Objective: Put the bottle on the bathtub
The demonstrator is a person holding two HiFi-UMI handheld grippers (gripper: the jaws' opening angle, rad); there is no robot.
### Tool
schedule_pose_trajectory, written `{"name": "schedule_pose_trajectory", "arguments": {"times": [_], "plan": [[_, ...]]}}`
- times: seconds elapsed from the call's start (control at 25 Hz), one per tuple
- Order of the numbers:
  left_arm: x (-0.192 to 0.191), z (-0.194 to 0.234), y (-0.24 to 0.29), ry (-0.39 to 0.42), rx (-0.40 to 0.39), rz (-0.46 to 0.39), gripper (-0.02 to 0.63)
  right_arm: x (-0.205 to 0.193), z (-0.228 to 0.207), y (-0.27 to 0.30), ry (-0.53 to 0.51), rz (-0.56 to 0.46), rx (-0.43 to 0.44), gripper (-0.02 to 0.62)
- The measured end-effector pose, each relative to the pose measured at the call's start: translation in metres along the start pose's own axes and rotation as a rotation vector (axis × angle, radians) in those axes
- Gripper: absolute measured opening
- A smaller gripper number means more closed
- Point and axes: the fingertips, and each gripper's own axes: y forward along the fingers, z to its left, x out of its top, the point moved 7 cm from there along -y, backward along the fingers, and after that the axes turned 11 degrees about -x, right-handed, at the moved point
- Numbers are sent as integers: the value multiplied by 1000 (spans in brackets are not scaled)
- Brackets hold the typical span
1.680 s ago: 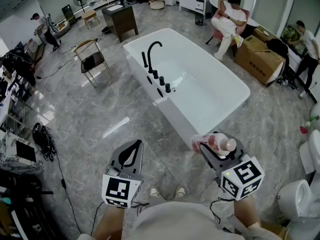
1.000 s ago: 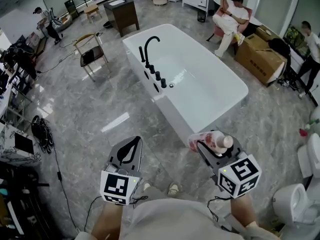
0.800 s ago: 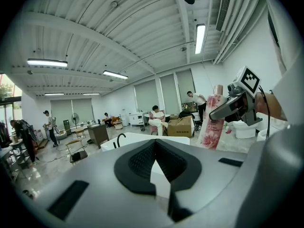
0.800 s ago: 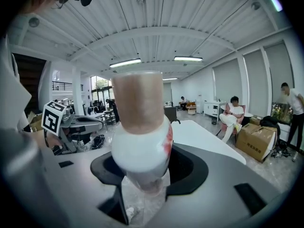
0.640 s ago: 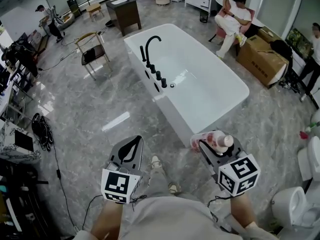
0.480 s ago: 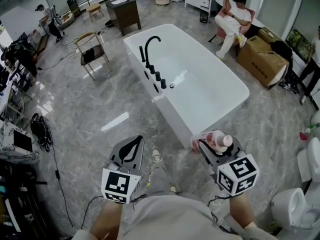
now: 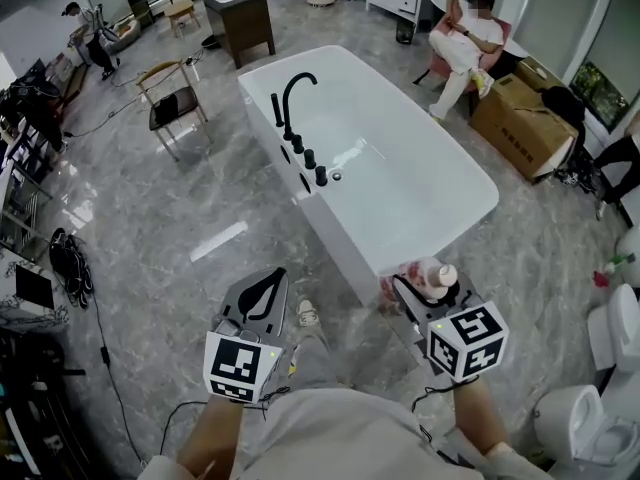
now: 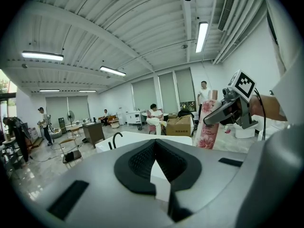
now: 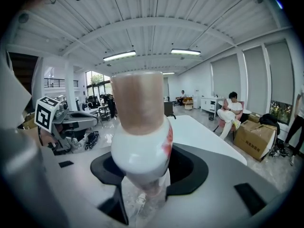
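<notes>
Grey marble floor (image 7: 150, 238) lies open at left. Left gripper (image 7: 272, 283) hovers empty above it, its jaws seemingly closed. Beyond the white oval bathtub (image 7: 345, 236), whose near rim is bare, right gripper (image 7: 420, 288) clamps the pink flowered plastic bottle (image 7: 430, 278) just short of that edge.

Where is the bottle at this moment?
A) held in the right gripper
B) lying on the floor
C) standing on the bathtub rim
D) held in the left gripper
A: the right gripper clamps the bottle in the air, not set on the bathtub.
</notes>
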Motion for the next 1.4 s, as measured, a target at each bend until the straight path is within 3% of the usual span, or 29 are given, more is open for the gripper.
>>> {"name": "schedule_pose_trajectory", "arguments": {"times": [0.76,1.16,1.4], "plan": [[-47,187,159,-77,-143,159,18,54,-20,262,16,132,-40,245],[-94,271,227,-103,-199,232,18,51,-17,386,3,180,-68,245],[-125,290,263,-193,-218,256,18,30,-25,436,19,212,-70,245]]}}
